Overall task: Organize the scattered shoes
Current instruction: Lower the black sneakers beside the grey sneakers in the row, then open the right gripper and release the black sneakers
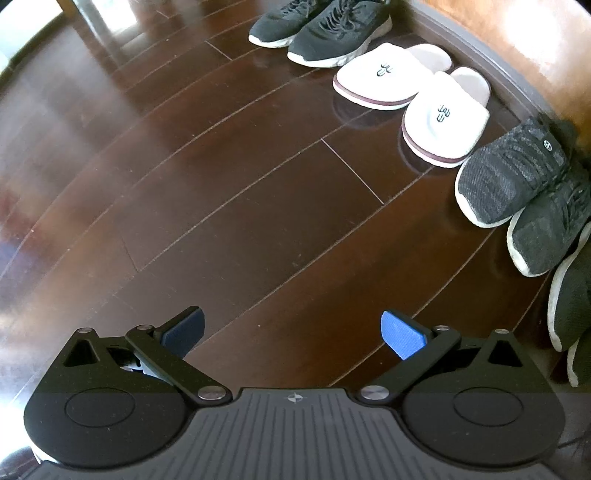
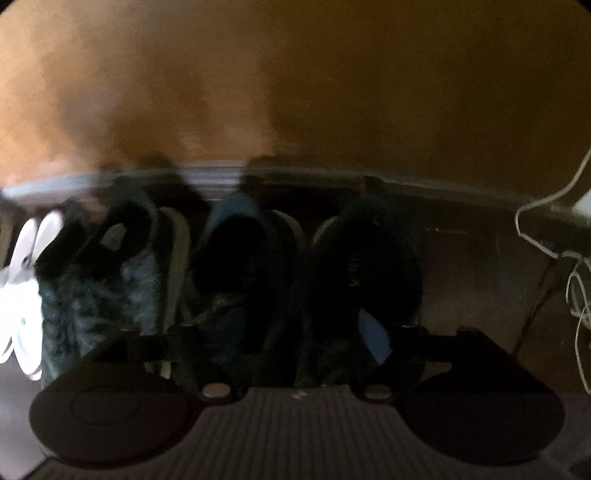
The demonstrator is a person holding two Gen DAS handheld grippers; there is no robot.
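A dark, glossy wooden plank floor (image 1: 229, 206) carries a row of shoes along the baseboard. Farthest sits a pair of black lace-up sneakers (image 1: 325, 33), then a pair of white slippers (image 1: 410, 96) with dark red soles, then grey knit sneakers (image 1: 517, 177) side by side. In the blurred right wrist view, white cables (image 2: 576, 280) lie on the floor to the right.

1. The wood floor (image 1: 229, 206) is dark reddish brown with pale seams.
2. The two slippers (image 1: 384, 74) are white with maroon sole edging and a dark emblem.
3. The knit sneakers (image 1: 513, 173) are mottled grey with white soles.
4. The laced sneakers (image 1: 332, 33) are black on white soles.
5. The left gripper (image 1: 293, 332) is black with blue pads (image 1: 402, 334).
6. The wall (image 2: 332, 92) is orange-brown.
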